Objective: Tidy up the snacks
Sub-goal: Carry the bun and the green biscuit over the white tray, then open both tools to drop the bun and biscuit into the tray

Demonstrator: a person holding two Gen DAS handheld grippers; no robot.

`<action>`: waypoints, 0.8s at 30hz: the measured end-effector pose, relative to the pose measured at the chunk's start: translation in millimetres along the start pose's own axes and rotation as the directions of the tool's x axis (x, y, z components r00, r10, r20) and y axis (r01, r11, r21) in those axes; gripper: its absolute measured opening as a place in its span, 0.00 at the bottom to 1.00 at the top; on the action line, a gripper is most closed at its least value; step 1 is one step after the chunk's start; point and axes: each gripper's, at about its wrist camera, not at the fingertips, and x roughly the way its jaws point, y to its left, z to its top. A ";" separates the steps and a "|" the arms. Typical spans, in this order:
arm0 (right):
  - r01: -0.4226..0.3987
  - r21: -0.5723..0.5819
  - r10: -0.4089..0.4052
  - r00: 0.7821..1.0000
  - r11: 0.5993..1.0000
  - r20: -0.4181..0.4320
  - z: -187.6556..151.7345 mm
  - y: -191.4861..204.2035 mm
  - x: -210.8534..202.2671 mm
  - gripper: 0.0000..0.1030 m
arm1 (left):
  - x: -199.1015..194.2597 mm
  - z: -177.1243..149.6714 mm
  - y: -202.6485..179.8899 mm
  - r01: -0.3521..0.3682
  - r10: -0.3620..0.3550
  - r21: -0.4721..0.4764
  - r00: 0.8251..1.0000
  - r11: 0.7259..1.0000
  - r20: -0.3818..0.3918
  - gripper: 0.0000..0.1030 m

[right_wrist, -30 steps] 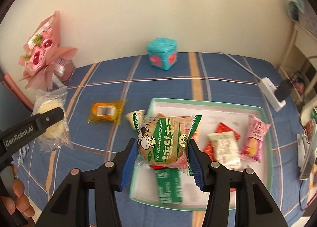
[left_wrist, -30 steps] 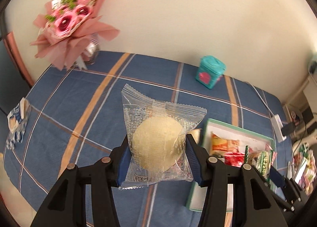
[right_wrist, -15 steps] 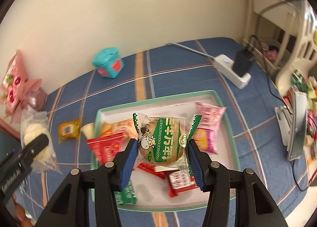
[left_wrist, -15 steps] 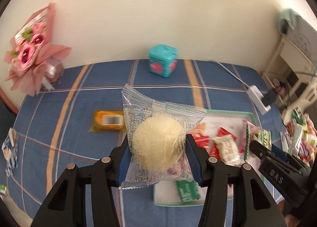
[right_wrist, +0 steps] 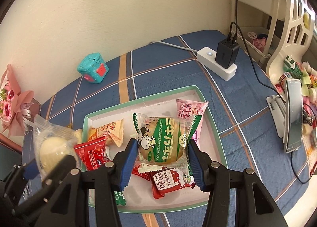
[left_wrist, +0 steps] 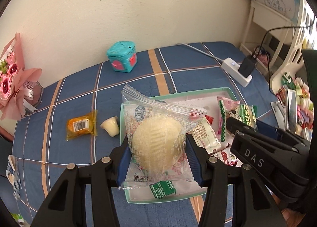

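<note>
My left gripper [left_wrist: 157,156] is shut on a clear-wrapped pale round cake [left_wrist: 156,143] and holds it above the left part of the green-rimmed tray [left_wrist: 178,95]. My right gripper [right_wrist: 162,162] is shut on a green-and-white wrapped bun [right_wrist: 163,141] above the tray [right_wrist: 138,100], which holds several snack packets. The left gripper's cake also shows at the left of the right wrist view [right_wrist: 52,147]. An orange snack packet [left_wrist: 81,127] and a small cream cup [left_wrist: 111,127] lie on the blue plaid cloth left of the tray.
A teal box [left_wrist: 121,58] stands by the wall. A pink bouquet [left_wrist: 13,80] is at far left. A white power strip with a black charger [right_wrist: 223,60] lies back right. A phone on a stand [right_wrist: 293,120] is at right.
Both grippers have moved right with their snacks. The left one has come over the tray's left part, next to the right gripper. The grips have not changed.
</note>
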 end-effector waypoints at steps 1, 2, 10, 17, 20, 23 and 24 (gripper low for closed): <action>0.009 0.003 -0.009 1.000 1.000 -0.002 -0.1 -1.4 0.7 0.52 | 1.0 -0.4 -1.9 -0.003 0.003 0.007 1.000 1.000 -0.003 0.53; 0.014 0.006 -0.014 1.000 1.000 -0.002 -0.4 -3.0 1.0 0.52 | 2.3 -1.1 -2.9 0.001 -0.001 0.010 1.000 1.000 -0.006 0.53; 0.012 0.033 -0.011 1.000 0.999 -0.026 -2.4 -11.2 8.0 0.52 | 10.9 -3.9 -3.3 -0.003 0.003 0.006 1.000 1.000 -0.030 0.53; 0.015 0.034 -0.013 0.998 0.999 -0.064 -4.6 -12.6 20.4 0.53 | 20.7 -7.1 -10.9 0.006 -0.005 0.024 0.998 1.000 -0.063 0.53; 0.016 0.038 -0.012 0.996 0.999 -0.086 -6.6 -13.9 27.4 0.53 | 25.3 -8.6 -14.8 0.005 -0.003 0.031 0.997 1.000 -0.077 0.53; 0.016 0.040 -0.012 0.995 0.999 -0.103 -8.6 -14.8 32.9 0.53 | 30.3 -10.6 -17.6 0.005 -0.002 0.036 0.996 0.999 -0.092 0.53; 0.016 0.040 -0.012 0.994 0.999 -0.108 -9.3 -14.7 34.6 0.53 | 31.8 -11.2 -18.2 0.006 -0.003 0.035 0.995 0.999 -0.097 0.53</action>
